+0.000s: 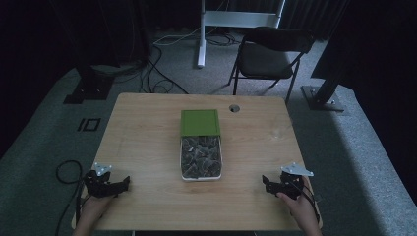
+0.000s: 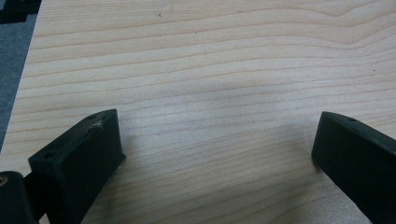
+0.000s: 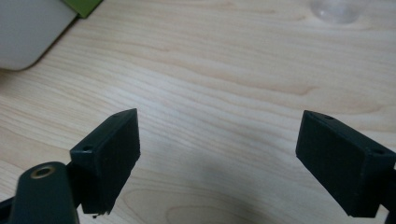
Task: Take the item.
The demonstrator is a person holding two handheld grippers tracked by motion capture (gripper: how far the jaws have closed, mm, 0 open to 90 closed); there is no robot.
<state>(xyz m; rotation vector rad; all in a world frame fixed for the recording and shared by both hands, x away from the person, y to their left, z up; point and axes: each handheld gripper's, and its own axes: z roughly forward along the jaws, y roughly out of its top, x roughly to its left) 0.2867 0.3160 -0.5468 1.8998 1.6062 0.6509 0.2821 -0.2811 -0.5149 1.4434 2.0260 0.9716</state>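
Observation:
A white rectangular container (image 1: 200,176) sits at the middle of the wooden table (image 1: 147,137), full of several dark crumpled pieces. Its green lid (image 1: 199,122) lies slid back over its far end. My left gripper (image 1: 125,183) rests near the table's front left edge, open, with bare wood between its jaws in the left gripper view (image 2: 217,140). My right gripper (image 1: 265,182) rests near the front right edge, open as well, nothing between its jaws (image 3: 217,140). A corner of the white container (image 3: 28,32) and of the green lid (image 3: 84,5) appears at the upper left of the right gripper view.
A round cable hole (image 1: 234,108) is set in the table's far side. Behind the table stand a black folding chair (image 1: 268,54) and a white stand leg (image 1: 201,34). Cables (image 1: 157,73) lie on the grey carpet. Dark frame bases stand at the left (image 1: 86,91) and right (image 1: 322,96).

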